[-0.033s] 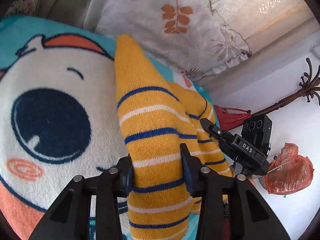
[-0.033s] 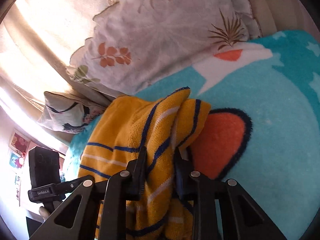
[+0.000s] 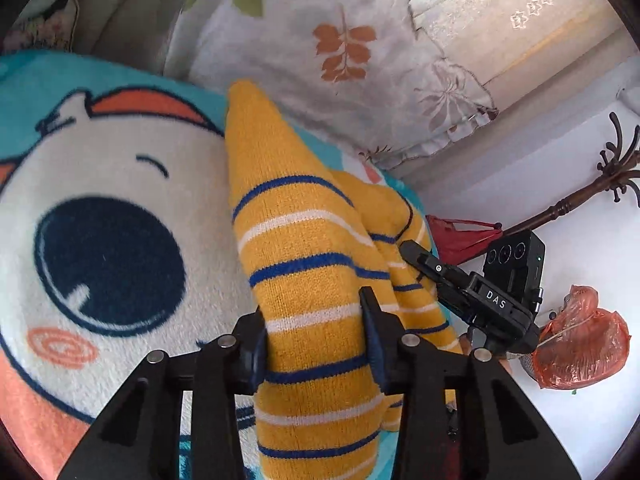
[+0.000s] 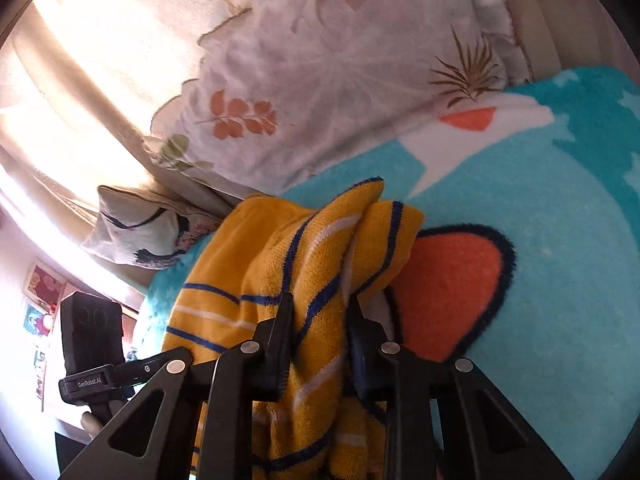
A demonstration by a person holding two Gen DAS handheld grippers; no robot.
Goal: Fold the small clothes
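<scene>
We are mid-fold: our left gripper [image 3: 314, 332] and right gripper [image 4: 318, 336] each clamp the sweater [image 3: 304, 264] above the blanket [image 3: 120, 184]; next, lay it over evenly.

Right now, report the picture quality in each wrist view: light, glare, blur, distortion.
Left wrist view: even daylight, the striped yellow garment sharp, the cartoon blanket slightly soft, strong fisheye bending with dark corners. Right wrist view: sunlit curtain blown out at left, warm haze, the garment in shade but readable, same fisheye bending.
</scene>
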